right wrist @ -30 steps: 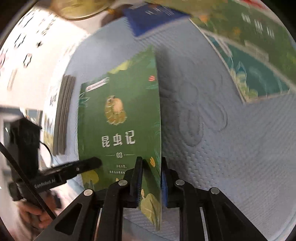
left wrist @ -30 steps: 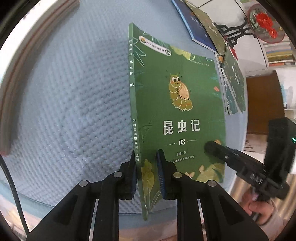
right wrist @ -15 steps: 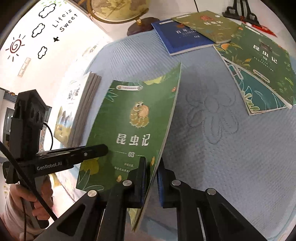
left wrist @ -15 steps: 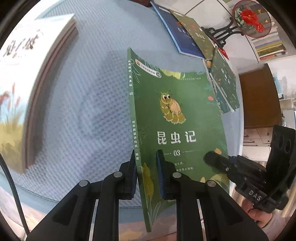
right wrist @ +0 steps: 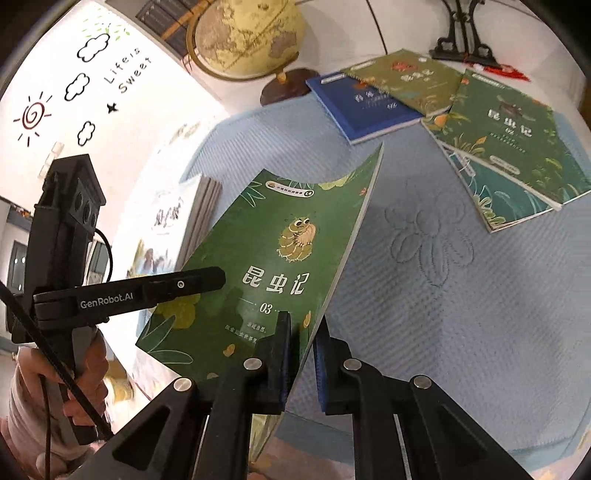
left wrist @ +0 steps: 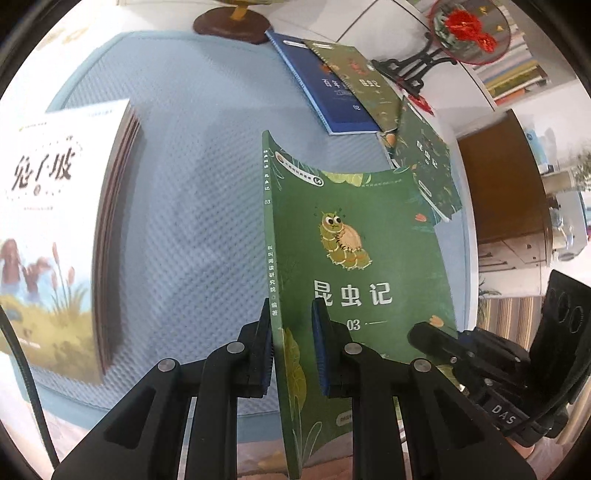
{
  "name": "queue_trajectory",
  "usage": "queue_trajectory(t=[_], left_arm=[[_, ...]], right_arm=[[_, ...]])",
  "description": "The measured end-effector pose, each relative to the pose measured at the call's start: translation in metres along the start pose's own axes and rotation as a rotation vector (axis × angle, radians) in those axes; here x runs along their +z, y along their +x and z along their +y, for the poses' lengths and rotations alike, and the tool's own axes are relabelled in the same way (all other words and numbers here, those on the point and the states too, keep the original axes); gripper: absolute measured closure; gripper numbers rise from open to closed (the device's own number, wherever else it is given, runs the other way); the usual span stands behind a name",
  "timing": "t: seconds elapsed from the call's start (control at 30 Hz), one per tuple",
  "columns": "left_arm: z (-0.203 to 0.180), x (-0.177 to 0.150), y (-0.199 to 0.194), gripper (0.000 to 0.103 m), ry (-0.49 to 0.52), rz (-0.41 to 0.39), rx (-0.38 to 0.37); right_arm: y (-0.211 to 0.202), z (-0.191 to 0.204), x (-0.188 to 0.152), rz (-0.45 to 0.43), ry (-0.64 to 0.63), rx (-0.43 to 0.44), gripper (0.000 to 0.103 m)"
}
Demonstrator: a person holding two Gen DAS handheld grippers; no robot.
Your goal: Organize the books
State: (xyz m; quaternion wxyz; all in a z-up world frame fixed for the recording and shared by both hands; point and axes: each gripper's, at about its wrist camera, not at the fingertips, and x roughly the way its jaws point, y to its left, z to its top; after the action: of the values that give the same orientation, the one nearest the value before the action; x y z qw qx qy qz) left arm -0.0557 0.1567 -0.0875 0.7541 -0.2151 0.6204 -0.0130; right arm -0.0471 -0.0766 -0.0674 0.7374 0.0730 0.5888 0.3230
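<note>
Green book (left wrist: 354,266) grasped by both hand-held grippers, white stack (left wrist: 55,229) left, scattered books (right wrist: 509,147) beyond

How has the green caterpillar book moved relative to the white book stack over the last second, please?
Yes. The green caterpillar book, held by both grippers, has been carried toward the white book stack; in the left wrist view that stack has come in from the left edge.

Pale blue quilted mat (right wrist: 461,295), globe (right wrist: 247,37) on wooden base, black ornamental stand (right wrist: 461,33), red fan ornament (left wrist: 469,29), wall decals (right wrist: 92,85)
</note>
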Motion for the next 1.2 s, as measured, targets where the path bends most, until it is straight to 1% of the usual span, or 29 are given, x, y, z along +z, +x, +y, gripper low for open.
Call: queue_trajectory(t=[0.17,0.37,0.43,0.6,0.7,0.87,0.97,1.07,1.2], left_arm=[[0.002,0.003,-0.009,0.087,0.027,0.004,0.004],[0.012,0.01,-0.026,0.087,0.05,-0.016,-0.019],[0.014,0.012,-0.032,0.087,0.065,-0.023,-0.015],[0.026,0.02,-0.053,0.087,0.075,-0.057,-0.039],[0.033,0.024,-0.066,0.087,0.088,-0.088,-0.031],[0.051,0.029,-0.09,0.087,0.063,-0.132,-0.035],[0.065,0.031,-0.106,0.087,0.043,-0.16,-0.04],[0.078,0.033,-0.116,0.087,0.038,-0.196,-0.033],[0.103,0.035,-0.125,0.087,-0.003,-0.213,-0.025]], right_arm=[[-0.005,0.016,0.0,-0.033,0.011,-0.009,0.092],[-0.007,0.037,0.004,-0.073,0.013,-0.021,0.092],[-0.007,0.046,0.008,-0.09,0.012,-0.025,0.092],[-0.011,0.068,0.018,-0.126,-0.001,-0.033,0.092],[-0.013,0.082,0.025,-0.141,-0.015,-0.028,0.092],[-0.012,0.114,0.039,-0.16,-0.079,-0.028,0.092],[-0.011,0.131,0.047,-0.165,-0.102,-0.012,0.092],[-0.006,0.147,0.055,-0.156,-0.127,0.005,0.092],[0.009,0.169,0.063,-0.132,-0.166,0.022,0.092]])
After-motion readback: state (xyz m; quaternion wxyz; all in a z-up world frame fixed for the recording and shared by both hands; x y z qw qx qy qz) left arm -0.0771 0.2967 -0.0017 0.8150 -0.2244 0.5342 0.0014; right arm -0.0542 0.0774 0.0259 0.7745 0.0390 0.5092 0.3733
